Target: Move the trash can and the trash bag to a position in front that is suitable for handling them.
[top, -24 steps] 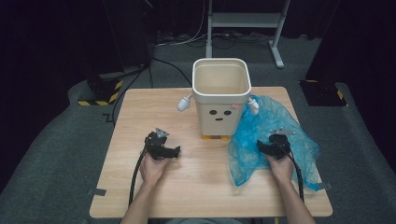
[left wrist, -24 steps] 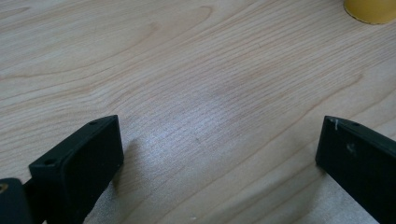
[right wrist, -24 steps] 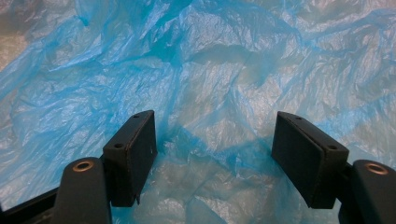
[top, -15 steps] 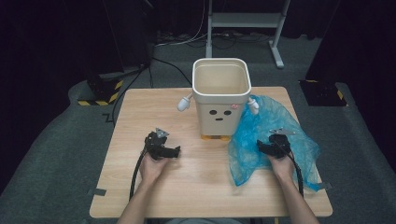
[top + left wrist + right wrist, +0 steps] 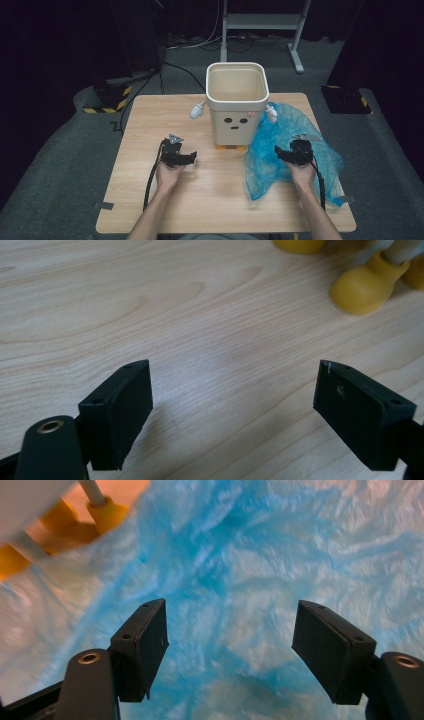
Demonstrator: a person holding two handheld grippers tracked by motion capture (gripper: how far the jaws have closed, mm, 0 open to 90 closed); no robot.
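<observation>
A cream bin [image 5: 237, 102] with a drawn face, small arms and yellow feet [image 5: 364, 286] stands upright at the table's far middle. A crumpled blue plastic bag [image 5: 292, 145] lies flat to the bin's right. My right gripper [image 5: 286, 153] hovers over the bag [image 5: 250, 570], jaws open with nothing between them. My left gripper [image 5: 186, 159] sits over bare wood left of the bin's feet, jaws open and empty, as the left gripper view [image 5: 232, 405] shows.
The wooden table [image 5: 150, 120] has bare room at the left and front. Tape tabs mark its front corners [image 5: 104, 205]. Beyond it lie grey carpet, cables, a black-and-yellow block [image 5: 107, 95] and a metal stand base [image 5: 262, 22].
The left hand has drifted slightly toward the near edge; the right hand has barely moved. The bag and the bin lie as before.
</observation>
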